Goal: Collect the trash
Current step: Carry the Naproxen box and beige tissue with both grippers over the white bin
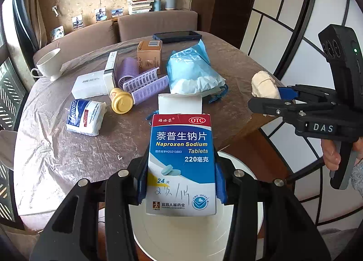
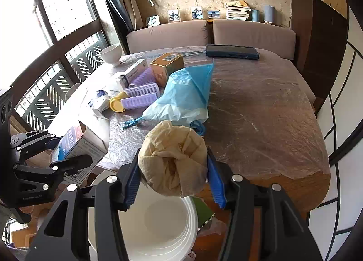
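My left gripper (image 1: 181,181) is shut on a blue-and-white Naproxen tablet box (image 1: 181,161) with its top flap open, held above a white bin (image 1: 181,238) at the table's near edge. My right gripper (image 2: 173,179) is shut on a crumpled beige paper wad (image 2: 172,159), held over the same white bin (image 2: 158,227). In the left wrist view the right gripper (image 1: 267,100) and its wad (image 1: 264,85) are at the right. In the right wrist view the left gripper (image 2: 61,150) with the box (image 2: 79,145) is at the left.
On the plastic-covered table (image 1: 226,61) lie a blue plastic bag (image 1: 192,73), purple hair rollers (image 1: 145,82), a yellow cap (image 1: 121,102), a tissue pack (image 1: 86,118), a white box (image 1: 90,84), a gold carton (image 1: 149,54), a white cup (image 1: 48,64) and a dark phone (image 1: 177,35).
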Motion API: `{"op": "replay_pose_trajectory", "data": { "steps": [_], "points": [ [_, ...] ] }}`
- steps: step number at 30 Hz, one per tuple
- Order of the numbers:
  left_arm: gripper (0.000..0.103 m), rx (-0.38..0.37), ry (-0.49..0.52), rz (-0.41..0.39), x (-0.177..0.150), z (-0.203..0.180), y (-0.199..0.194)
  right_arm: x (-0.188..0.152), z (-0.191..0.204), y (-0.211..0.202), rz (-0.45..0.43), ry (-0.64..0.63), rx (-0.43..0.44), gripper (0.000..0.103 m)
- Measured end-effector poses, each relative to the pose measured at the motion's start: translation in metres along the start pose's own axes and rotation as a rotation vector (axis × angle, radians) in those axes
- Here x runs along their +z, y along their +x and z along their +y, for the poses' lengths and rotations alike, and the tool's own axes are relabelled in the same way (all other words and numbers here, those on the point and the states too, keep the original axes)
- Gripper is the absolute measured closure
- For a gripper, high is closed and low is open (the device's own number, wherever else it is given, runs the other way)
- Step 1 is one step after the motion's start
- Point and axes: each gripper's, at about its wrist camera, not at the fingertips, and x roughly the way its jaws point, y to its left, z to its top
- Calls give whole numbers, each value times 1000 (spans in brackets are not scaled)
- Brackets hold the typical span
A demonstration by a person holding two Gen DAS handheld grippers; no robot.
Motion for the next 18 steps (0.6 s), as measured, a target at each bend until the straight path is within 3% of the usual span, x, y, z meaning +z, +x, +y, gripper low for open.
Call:
{"op": "replay_pose_trajectory", "data": {
  "steps": [18],
  "points": [
    [56,25,-76,44,-48,-8,-19,-46,34,-10,75,-42,76,51]
  ]
}}
